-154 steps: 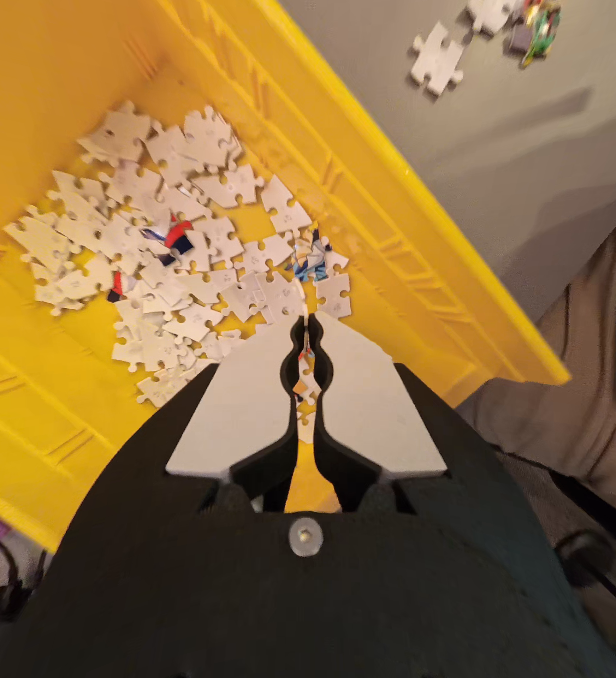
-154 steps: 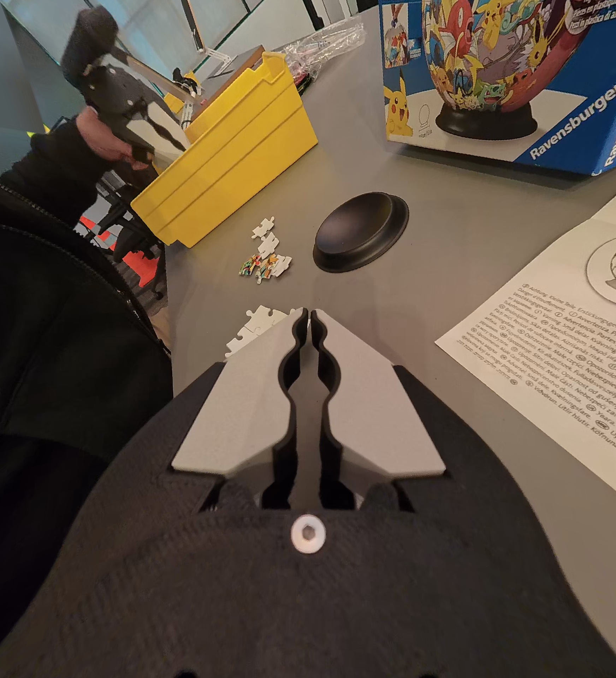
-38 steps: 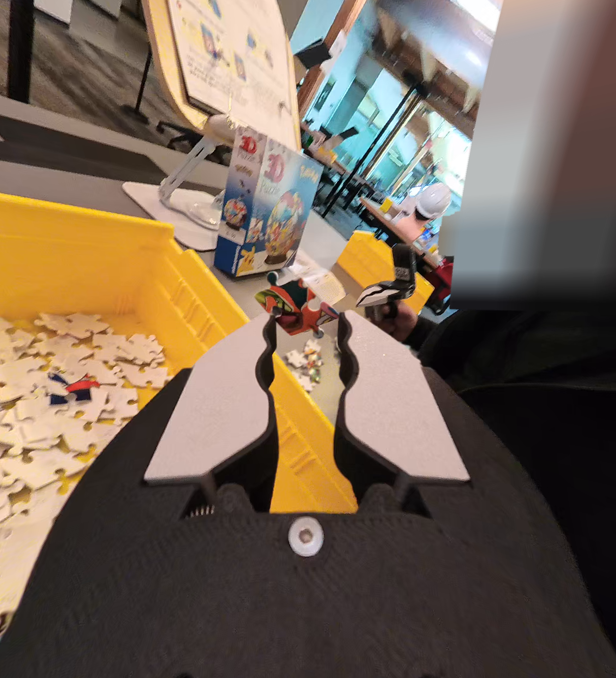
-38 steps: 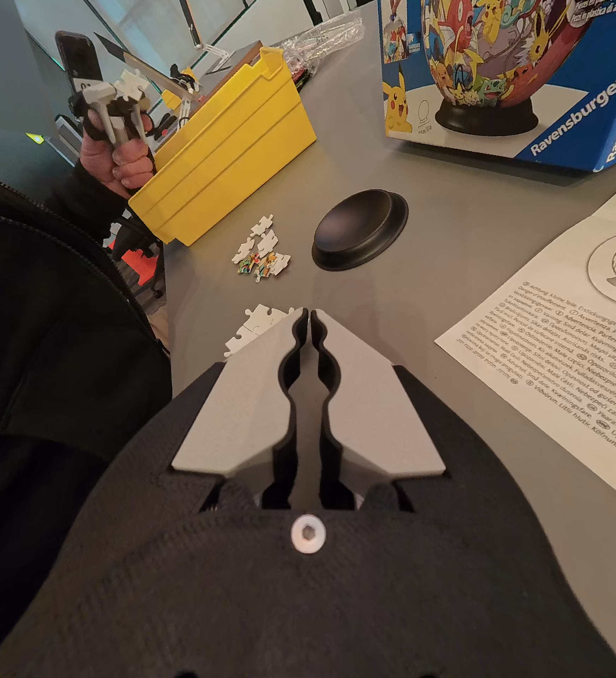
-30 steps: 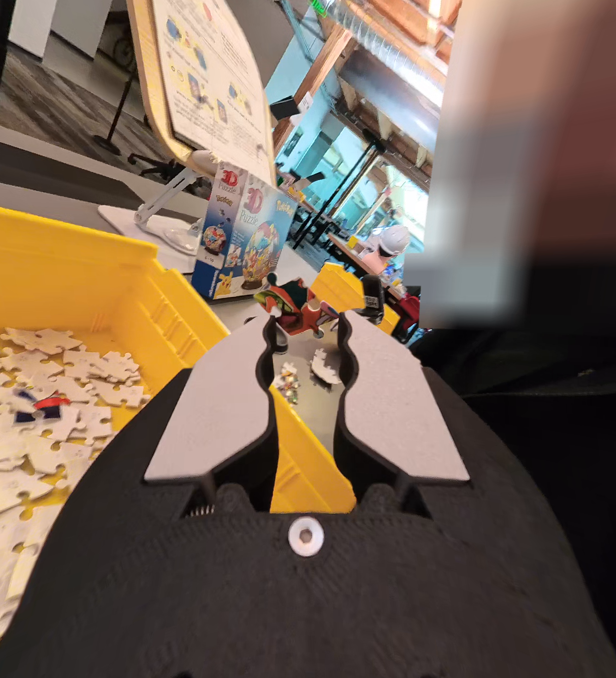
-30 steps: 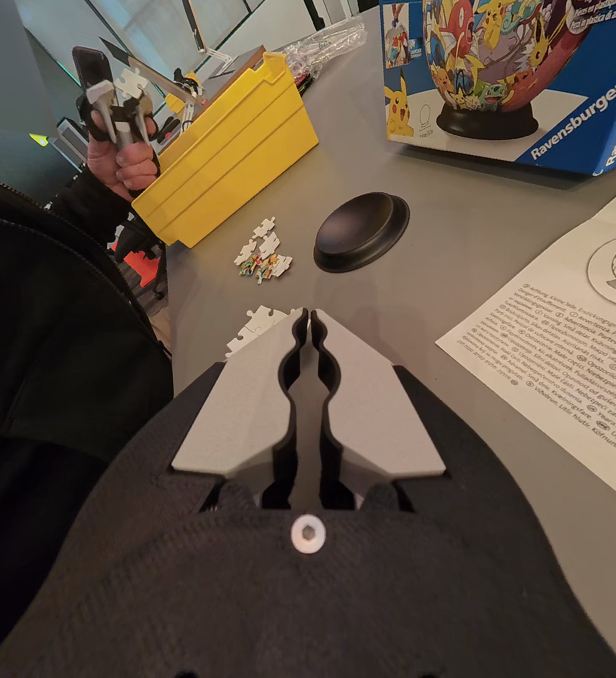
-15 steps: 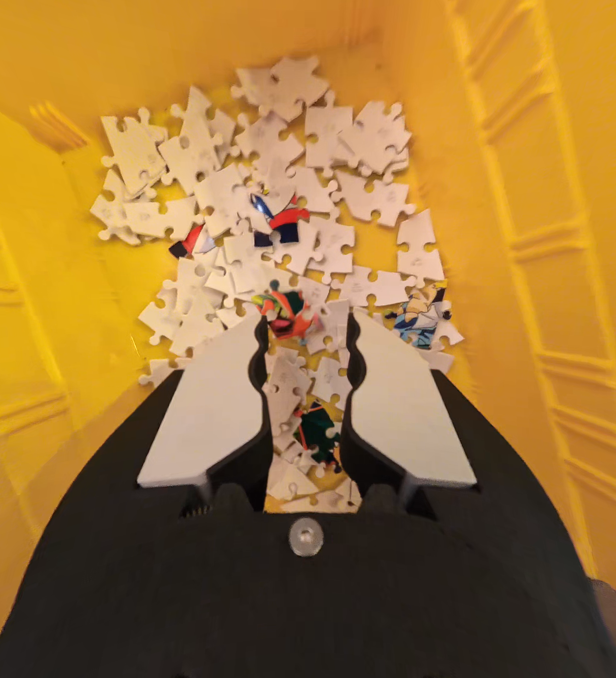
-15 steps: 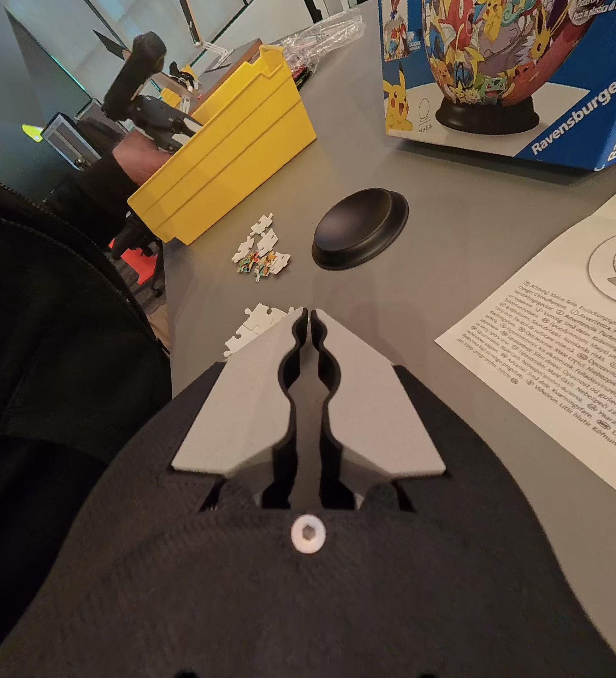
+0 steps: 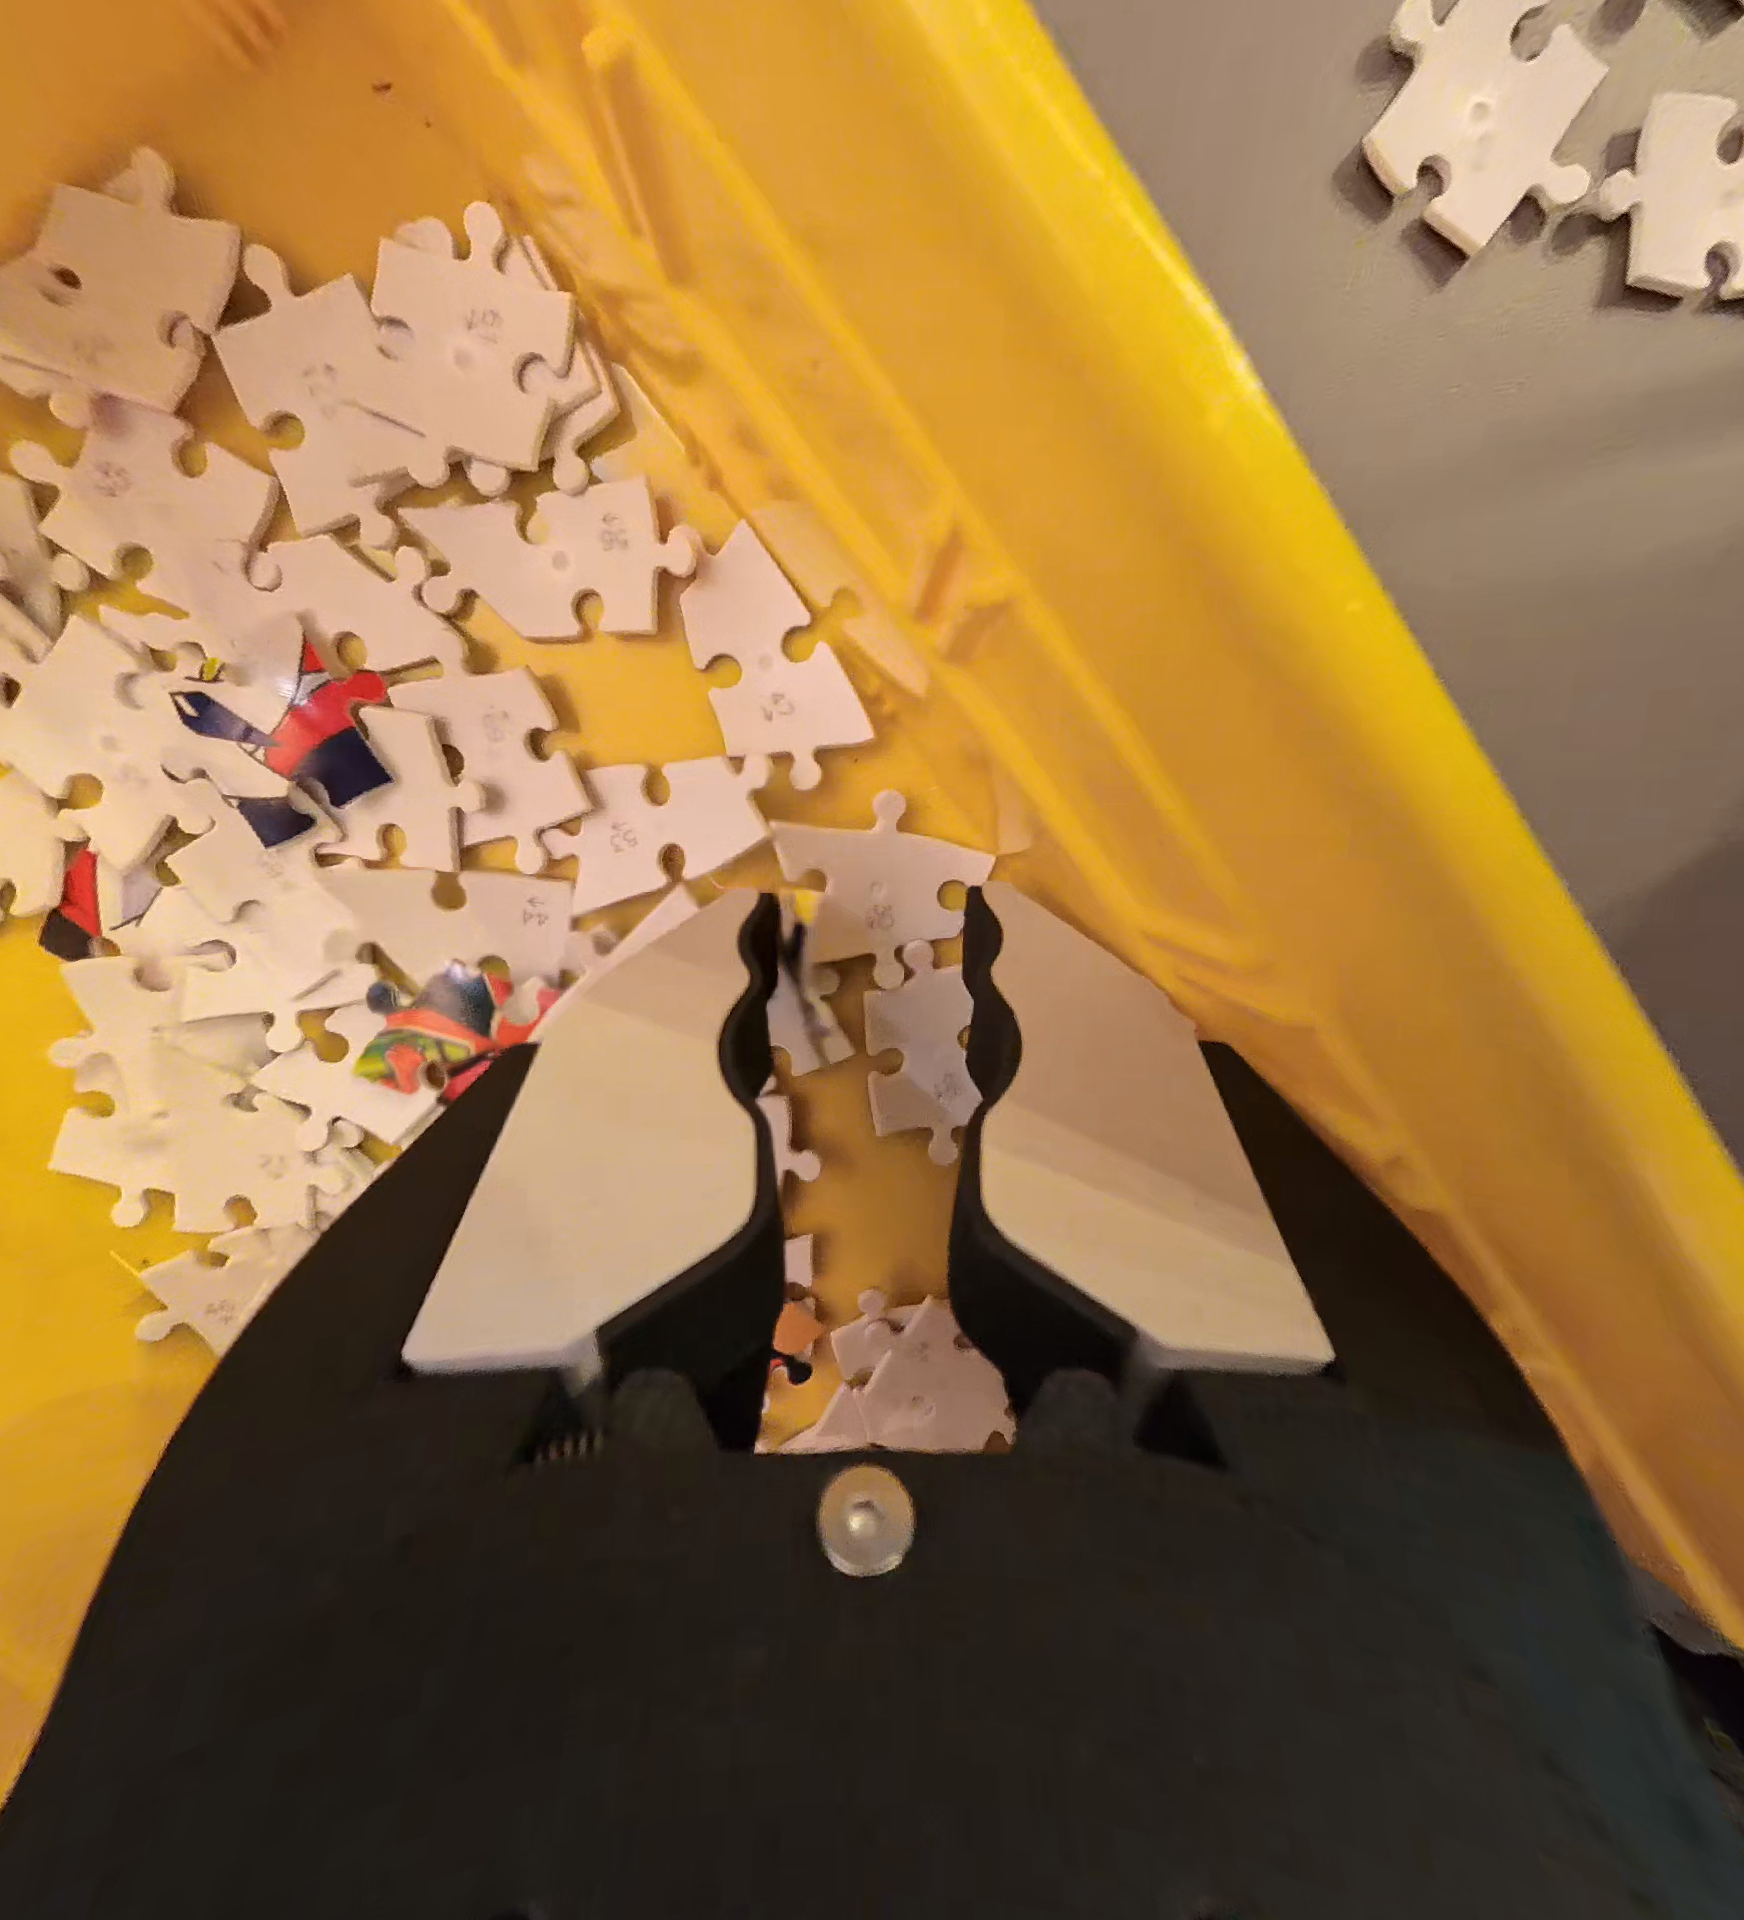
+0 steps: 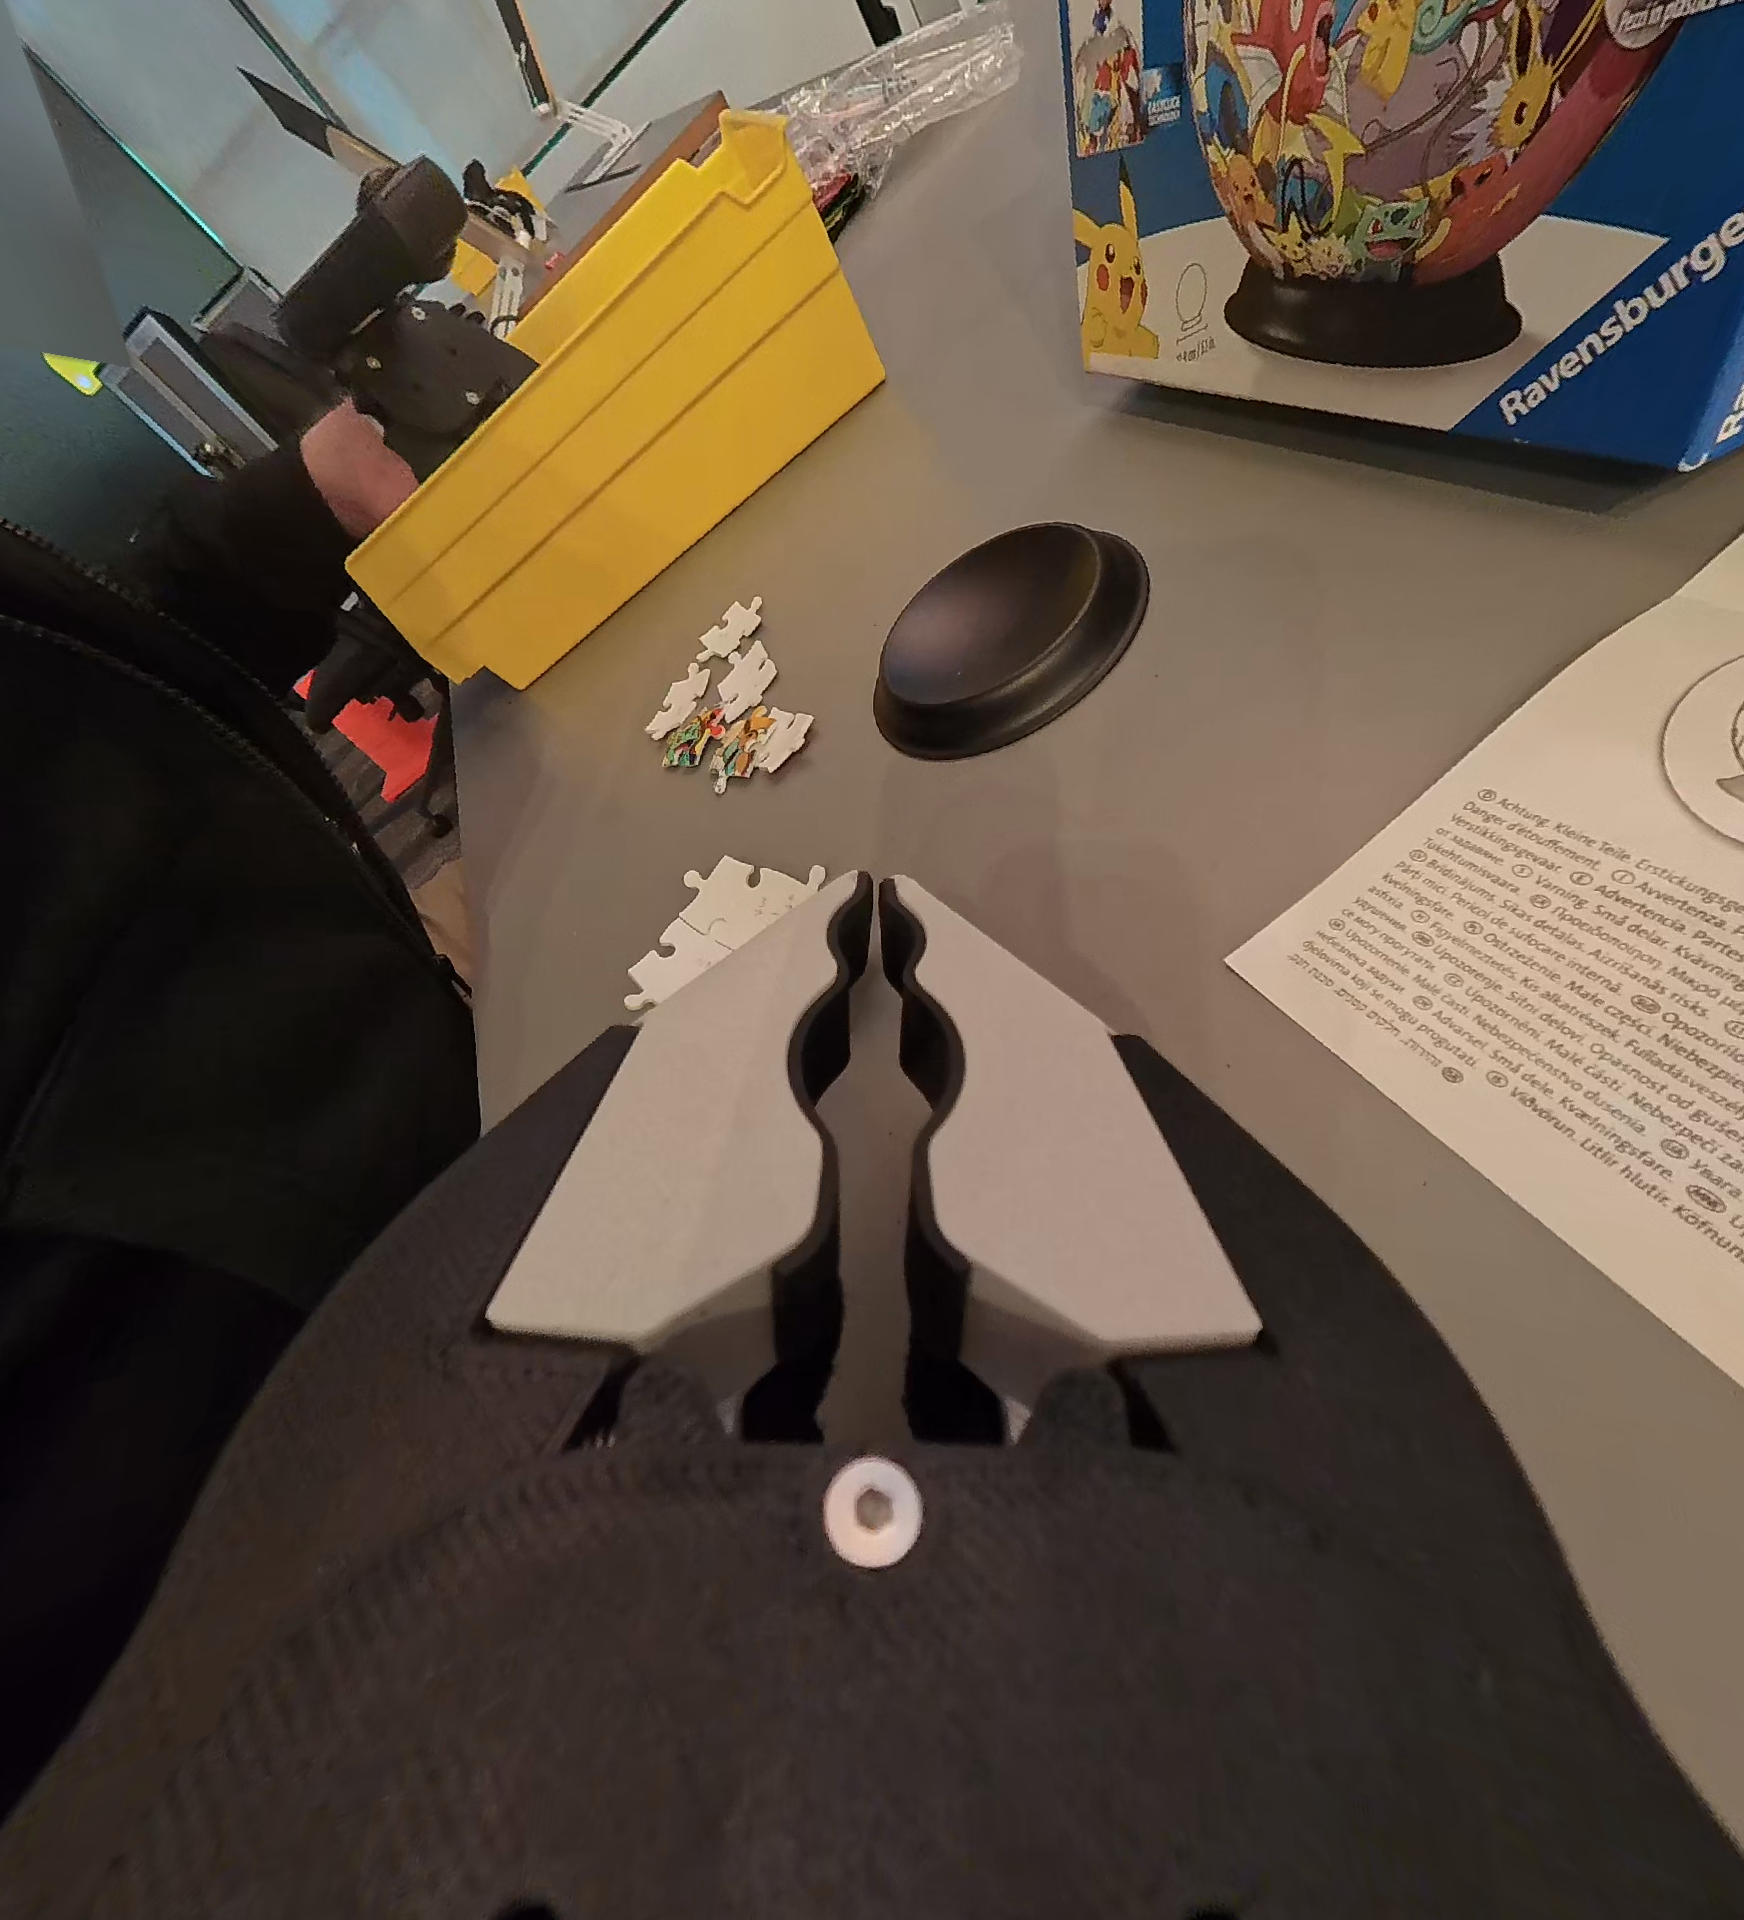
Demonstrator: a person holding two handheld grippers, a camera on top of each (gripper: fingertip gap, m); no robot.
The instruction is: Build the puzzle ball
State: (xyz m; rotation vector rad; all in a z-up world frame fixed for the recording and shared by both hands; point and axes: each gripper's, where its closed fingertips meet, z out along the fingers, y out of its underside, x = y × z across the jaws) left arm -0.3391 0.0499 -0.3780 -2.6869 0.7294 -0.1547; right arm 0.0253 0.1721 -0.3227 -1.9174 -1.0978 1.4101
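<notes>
My left gripper [image 9: 868, 902] is open inside the yellow bin [image 9: 1107, 623], close to its right wall. It hangs low over a heap of puzzle pieces [image 9: 432, 644], mostly white backs up. One white piece [image 9: 883, 878] lies just past the fingertips, and a colourful piece [image 9: 432, 1039] lies left of the left finger. My right gripper [image 10: 873, 885] is shut and empty above the grey table. A white joined patch of pieces [image 10: 728, 920] lies just left of its tips. A small cluster of pieces [image 10: 733, 712] and the black ball stand [image 10: 1013, 639] lie farther ahead.
The yellow bin [image 10: 639, 416] stands at the far left of the table with the left gripper [image 10: 400, 301] in it. The puzzle box [image 10: 1470, 208] stands at the back right. An instruction sheet [image 10: 1574, 987] lies to the right. Loose white pieces [image 9: 1481, 125] lie beside the bin. One gripper's finger ends stand about 40 cm off the other's.
My left gripper swung from raised down into the bin, then moved lower and toward its right wall. The colourful piece at its tips now lies in the bin. My right gripper stayed still.
</notes>
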